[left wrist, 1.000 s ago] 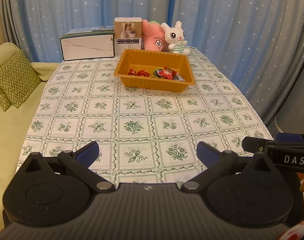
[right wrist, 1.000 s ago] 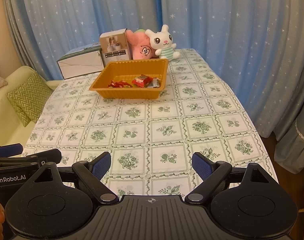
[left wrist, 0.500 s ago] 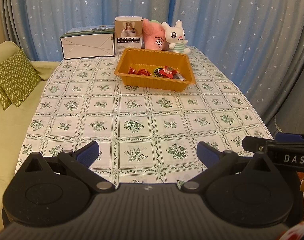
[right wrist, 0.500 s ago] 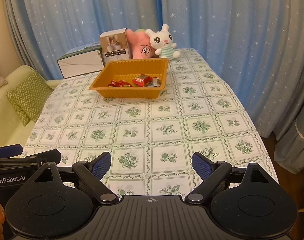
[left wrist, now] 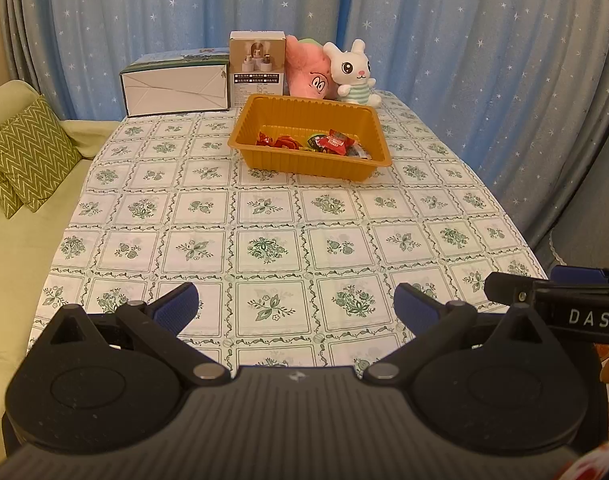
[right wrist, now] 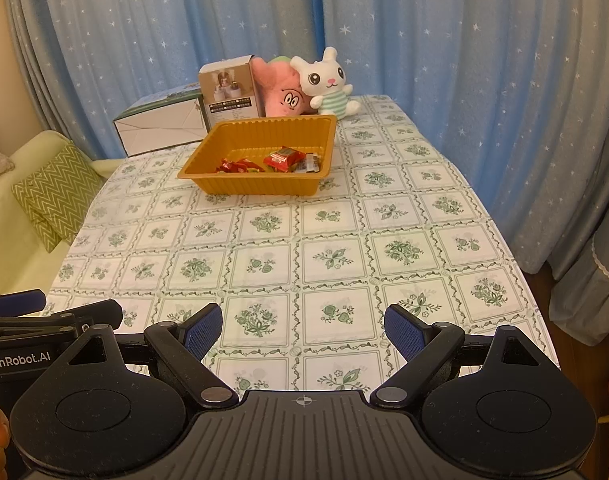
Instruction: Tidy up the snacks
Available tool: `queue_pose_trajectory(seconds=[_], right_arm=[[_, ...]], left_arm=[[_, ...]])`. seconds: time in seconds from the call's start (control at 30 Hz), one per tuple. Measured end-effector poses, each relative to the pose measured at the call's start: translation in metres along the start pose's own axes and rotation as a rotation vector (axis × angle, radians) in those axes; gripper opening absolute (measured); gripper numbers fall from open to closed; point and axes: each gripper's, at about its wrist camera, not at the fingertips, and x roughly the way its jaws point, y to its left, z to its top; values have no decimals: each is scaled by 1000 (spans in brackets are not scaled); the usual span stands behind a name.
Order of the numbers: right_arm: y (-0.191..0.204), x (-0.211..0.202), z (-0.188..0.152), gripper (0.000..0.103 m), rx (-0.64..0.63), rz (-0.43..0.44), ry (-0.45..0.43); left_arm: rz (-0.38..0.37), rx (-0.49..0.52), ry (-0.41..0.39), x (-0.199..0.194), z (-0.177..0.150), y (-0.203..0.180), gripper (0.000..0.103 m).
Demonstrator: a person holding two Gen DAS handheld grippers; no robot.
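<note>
Surface with checked cloth before blue curtains; snacks lie in the orange tray at the far end.
I find left tool and right tool both spread, empty, well short; approach low over the tray's near wall.

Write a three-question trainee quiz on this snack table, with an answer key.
1. True or false: the wrapped snacks lie inside the orange tray.
2. Which stands directly behind the tray? A) a green cushion B) a small upright box and two plush toys C) a kettle
3. Fill in: the left gripper and the right gripper are both ____, with nothing between the fingers.

Key: 1 true; 2 B, the box beside the pink plush and the white bunny; 3 open, above the near end of the tablecloth.
</note>
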Motion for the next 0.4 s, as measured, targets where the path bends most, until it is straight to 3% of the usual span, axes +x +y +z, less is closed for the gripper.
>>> queue_pose_trajectory(seconds=[0.4], right_arm=[[0,1,0,88,0,0,0]], left_arm=[[5,1,-2,2,-3,-1,103]])
